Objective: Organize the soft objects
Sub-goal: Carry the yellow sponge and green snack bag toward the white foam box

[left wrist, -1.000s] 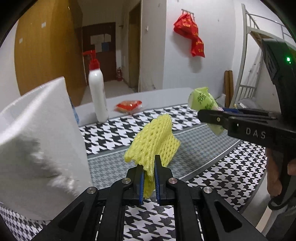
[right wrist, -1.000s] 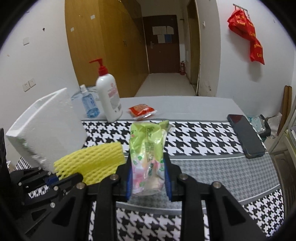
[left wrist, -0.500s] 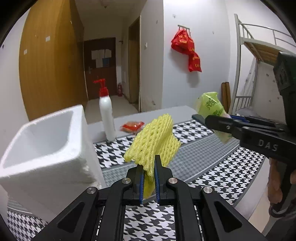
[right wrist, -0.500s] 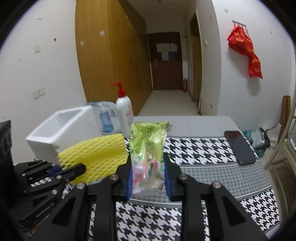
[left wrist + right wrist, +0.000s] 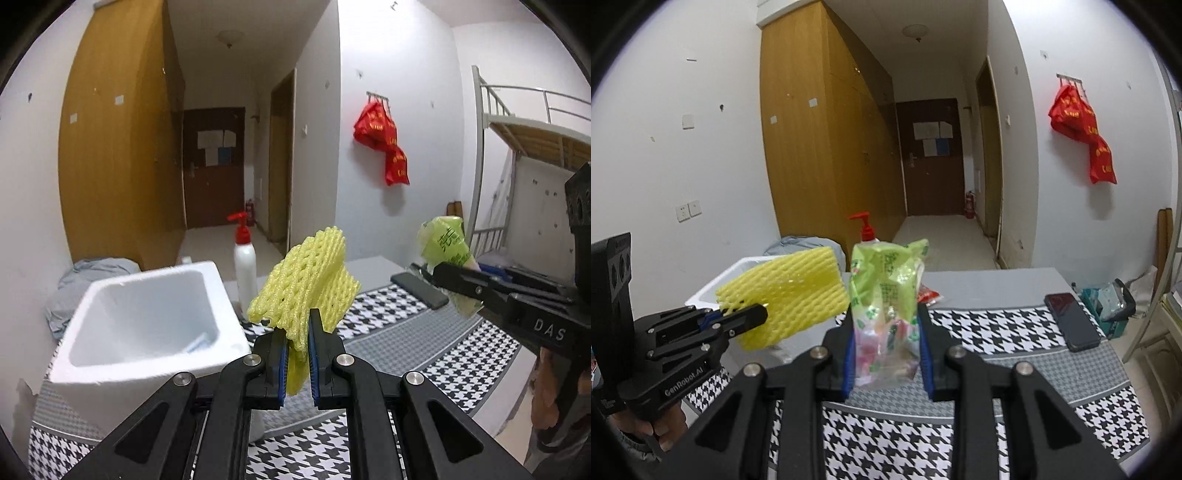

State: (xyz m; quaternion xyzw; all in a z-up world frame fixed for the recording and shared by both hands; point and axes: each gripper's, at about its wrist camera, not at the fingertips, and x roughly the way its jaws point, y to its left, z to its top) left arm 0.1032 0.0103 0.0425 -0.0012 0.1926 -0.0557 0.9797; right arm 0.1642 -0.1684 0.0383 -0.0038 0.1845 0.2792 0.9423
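Yellow foam fruit netting (image 5: 306, 284) sits pinched in the closed left gripper (image 5: 296, 363), with the white foam box (image 5: 147, 363) low to its left. The right gripper (image 5: 886, 363) clamps a green snack bag (image 5: 886, 306). Both are mid-carry; next, each likely needs lowering over the box, then release.

Yellow foam net (image 5: 306, 284) held aloft, green snack packet (image 5: 886, 306) upright beside it

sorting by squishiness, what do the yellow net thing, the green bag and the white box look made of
Yellow net: soft foam mesh, matte, open lattice. Green bag: thin glossy plastic film, crinkled, partly see-through. White box: probably expanded polystyrene, matte grainy thick walls.
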